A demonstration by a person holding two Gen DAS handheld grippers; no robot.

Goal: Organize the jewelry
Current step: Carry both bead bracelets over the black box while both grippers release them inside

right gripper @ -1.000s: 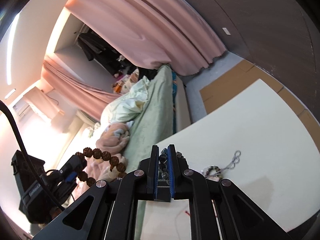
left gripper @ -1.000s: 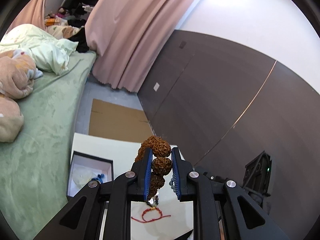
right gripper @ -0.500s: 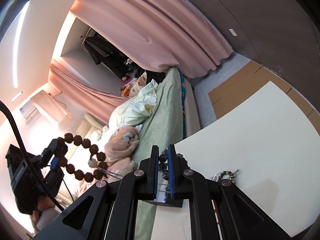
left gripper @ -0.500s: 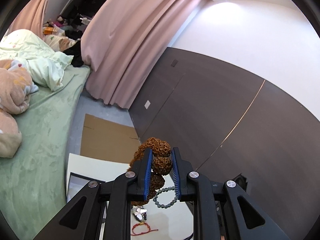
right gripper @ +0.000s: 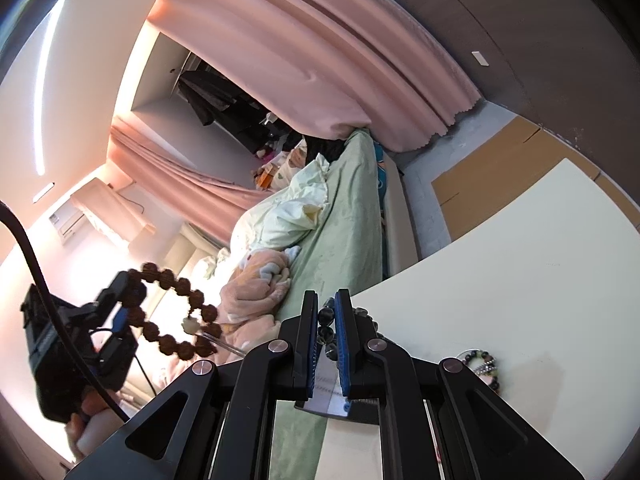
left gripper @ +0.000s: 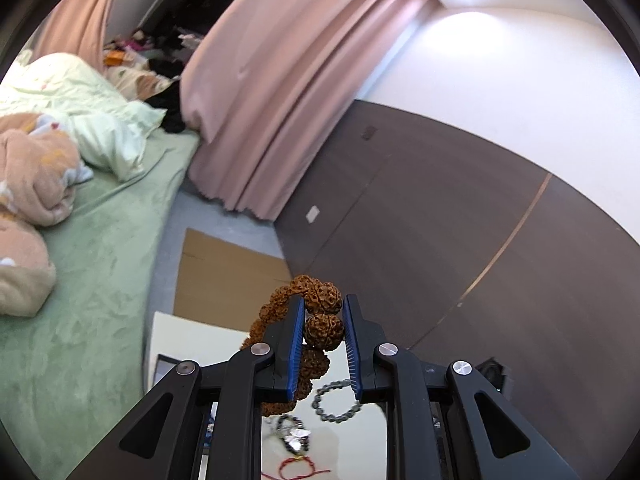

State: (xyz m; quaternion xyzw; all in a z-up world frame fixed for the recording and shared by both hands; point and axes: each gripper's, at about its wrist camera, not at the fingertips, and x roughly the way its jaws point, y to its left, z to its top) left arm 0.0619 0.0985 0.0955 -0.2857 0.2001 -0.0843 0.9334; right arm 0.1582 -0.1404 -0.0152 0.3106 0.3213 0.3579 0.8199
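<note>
My left gripper [left gripper: 322,316] is shut on a bracelet of big brown knobbly beads [left gripper: 324,330], held high above the white table [left gripper: 188,332]. The same bracelet [right gripper: 176,312] hangs as a ring from the left gripper [right gripper: 124,300] in the right wrist view. My right gripper [right gripper: 327,320] is shut on a dark grey bead bracelet [right gripper: 326,326], also seen hanging in the left wrist view [left gripper: 336,400]. A red string bracelet [left gripper: 298,468] and a silver butterfly piece [left gripper: 294,434] lie on the table below. A mixed bead bracelet [right gripper: 482,364] lies beside the right gripper.
An open jewelry box [left gripper: 160,368] sits at the table's left edge, and shows under the right gripper [right gripper: 332,400]. A green bed [left gripper: 88,280] with pillows lies left of the table. Flat cardboard [left gripper: 224,280] lies on the floor by the dark wall panels [left gripper: 440,240].
Both grippers have risen with their bracelets. The brown bead bracelet swung out into an open ring. The dark grey bracelet came into the left wrist view.
</note>
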